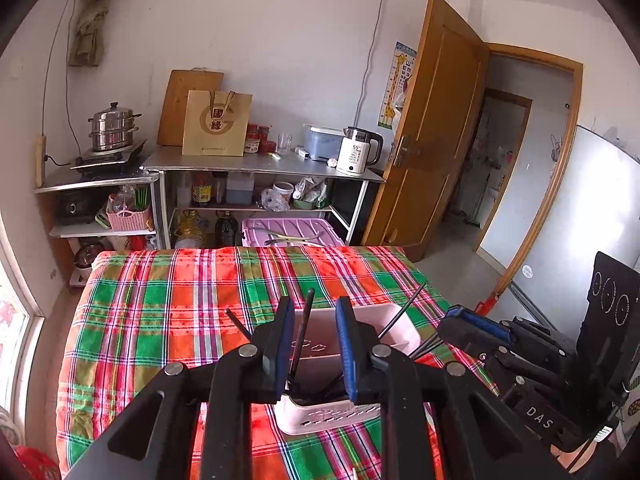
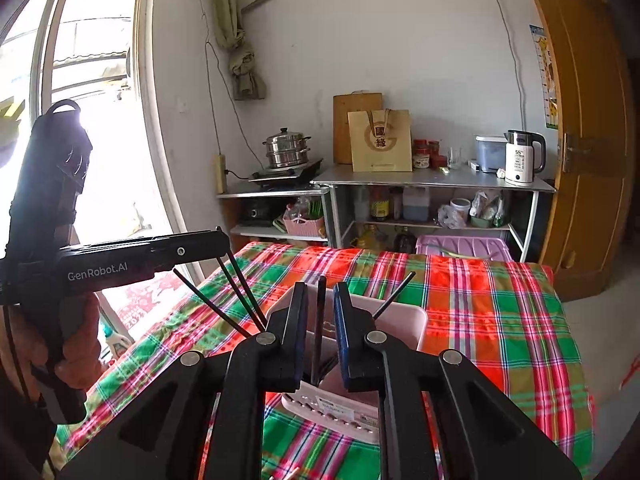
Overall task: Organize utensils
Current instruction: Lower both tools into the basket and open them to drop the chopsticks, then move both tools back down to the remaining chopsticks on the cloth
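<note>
A white-pink plastic utensil holder stands on the plaid tablecloth, with several black chopsticks sticking up out of it. My left gripper is open, its fingers straddling the holder from above, one chopstick between them untouched. The right gripper shows at the right of the left wrist view, beside the holder. In the right wrist view my right gripper is open over the holder, a chopstick standing between its fingers. The left gripper sits at the left above more chopsticks.
Behind the table stand metal shelves with a kettle, a paper bag, jars and a steamer pot. A purple crate sits at the table's far edge. An open wooden door is at the right, a window at the left.
</note>
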{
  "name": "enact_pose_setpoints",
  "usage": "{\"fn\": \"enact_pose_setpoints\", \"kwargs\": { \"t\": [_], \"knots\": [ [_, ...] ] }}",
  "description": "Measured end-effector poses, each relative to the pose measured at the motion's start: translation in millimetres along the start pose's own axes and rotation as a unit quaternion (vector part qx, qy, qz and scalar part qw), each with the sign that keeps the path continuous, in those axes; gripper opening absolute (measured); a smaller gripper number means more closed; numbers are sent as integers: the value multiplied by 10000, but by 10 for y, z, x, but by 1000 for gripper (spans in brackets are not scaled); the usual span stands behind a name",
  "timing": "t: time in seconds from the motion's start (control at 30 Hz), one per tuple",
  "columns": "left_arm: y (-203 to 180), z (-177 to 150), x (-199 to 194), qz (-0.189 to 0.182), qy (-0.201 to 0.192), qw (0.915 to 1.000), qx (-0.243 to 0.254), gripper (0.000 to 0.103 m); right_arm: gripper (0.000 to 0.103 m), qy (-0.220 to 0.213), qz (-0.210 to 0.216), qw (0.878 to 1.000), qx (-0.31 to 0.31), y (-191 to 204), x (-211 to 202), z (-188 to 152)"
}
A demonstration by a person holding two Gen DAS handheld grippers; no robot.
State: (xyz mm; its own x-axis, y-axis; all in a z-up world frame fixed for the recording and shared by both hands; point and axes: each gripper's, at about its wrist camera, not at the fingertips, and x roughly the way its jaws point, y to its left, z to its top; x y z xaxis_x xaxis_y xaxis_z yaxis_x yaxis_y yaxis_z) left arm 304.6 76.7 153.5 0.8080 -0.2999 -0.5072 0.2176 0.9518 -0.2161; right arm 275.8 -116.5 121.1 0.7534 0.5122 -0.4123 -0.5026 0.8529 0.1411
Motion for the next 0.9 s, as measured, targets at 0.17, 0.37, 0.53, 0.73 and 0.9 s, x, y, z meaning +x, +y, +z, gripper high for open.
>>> {"fn": "enact_pose_setpoints", "kwargs": {
  "t": [0.17, 0.37, 0.53, 0.73, 0.9],
  "knots": [
    [-65, -86, -318, -26, -225, 9997, 41, 21, 19, -150, 25, 9999, 19, 1, -263, -15],
    [-130, -377, -705, -73, -432, 9990, 37, 21, 19, -304, 39, 9995, 63, -41, -657, -170],
    [-226, -825, -845, -152, -278, 9995, 76, 21, 19, -195, -13, 9997, 150, -121, -906, -452],
    [-345, -1398, -788, -272, 164, 9994, 106, 21, 19, 161, -167, 9992, 337, -275, -1065, -892],
    [-353, -1771, -646, -336, 574, 9978, -25, 21, 19, 515, -301, 9969, 522, -425, -1108, -1213]
  ]
}}
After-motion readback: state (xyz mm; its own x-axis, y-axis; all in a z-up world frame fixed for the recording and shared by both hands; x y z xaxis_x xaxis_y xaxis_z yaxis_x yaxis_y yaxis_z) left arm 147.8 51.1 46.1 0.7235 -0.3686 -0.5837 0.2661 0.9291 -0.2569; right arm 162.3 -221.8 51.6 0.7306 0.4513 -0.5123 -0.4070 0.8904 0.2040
